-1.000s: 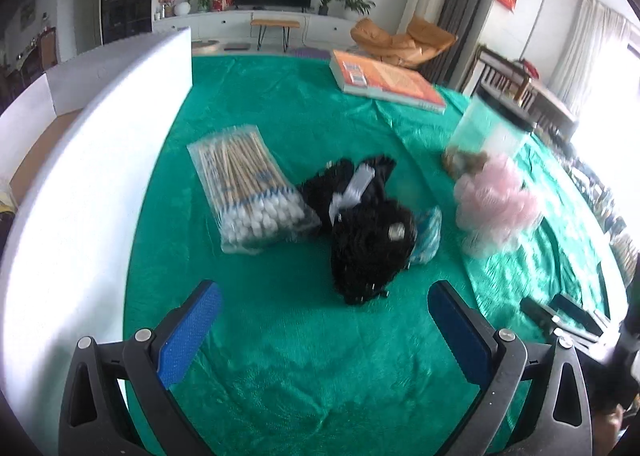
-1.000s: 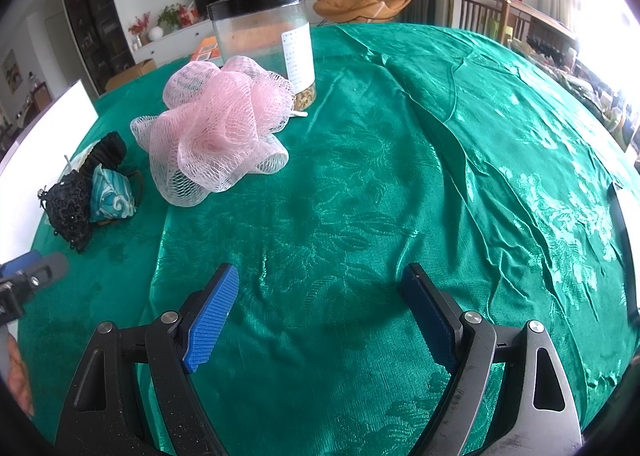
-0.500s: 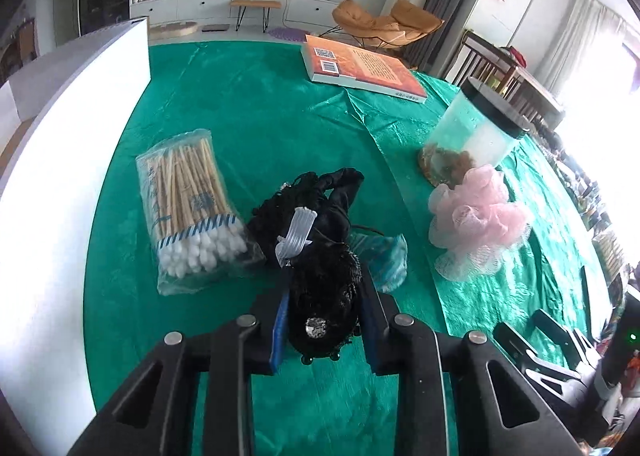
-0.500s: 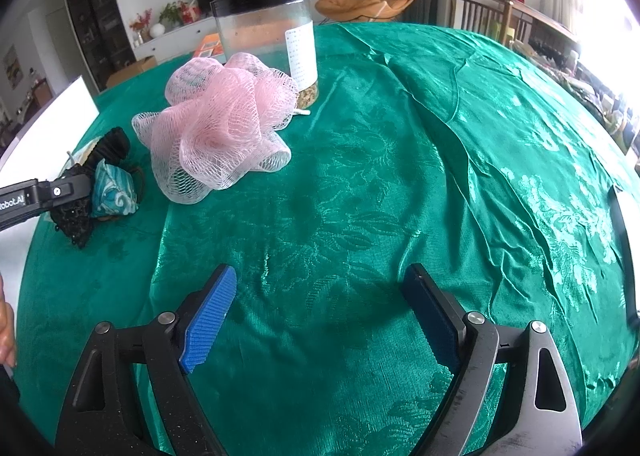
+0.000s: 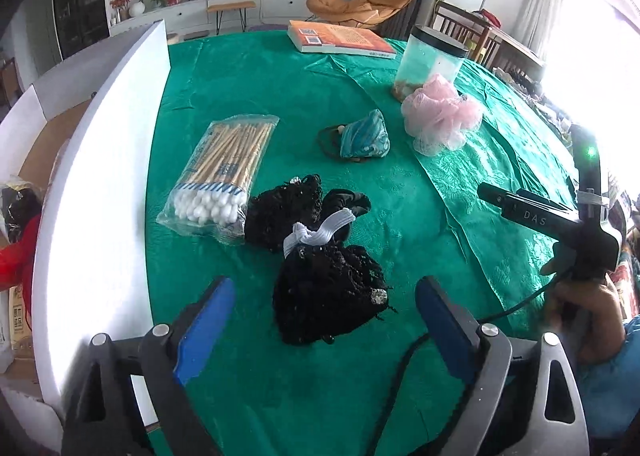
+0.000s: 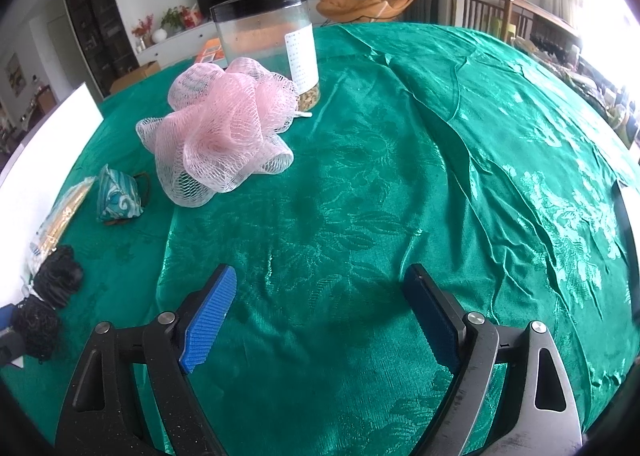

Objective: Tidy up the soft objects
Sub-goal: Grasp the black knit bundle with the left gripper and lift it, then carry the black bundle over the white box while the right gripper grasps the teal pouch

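My left gripper (image 5: pixel 320 324), its jaws just opened wide, frames the black mesh bundle (image 5: pixel 326 292) lying on the cloth at lower centre, untouched. My right gripper (image 6: pixel 320 316) gapes empty, farther away.

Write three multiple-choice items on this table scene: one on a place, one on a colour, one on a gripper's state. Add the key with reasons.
1. Where does the pink mesh puff sit?
A. against the clear jar
B. on the orange book
C. inside the white box

2. What colour is the jar's lid?
A. white
B. black
C. green

3. How does the left gripper stand?
A. shut on the cotton swabs
B. shut on the puff
C. open, with the black lace bundle lying loose between its fingers

Key: 1 A, the puff leans on the jar's base; 2 B, a dark band tops the jar; 3 C, both blue pads stand clear of the bundle.
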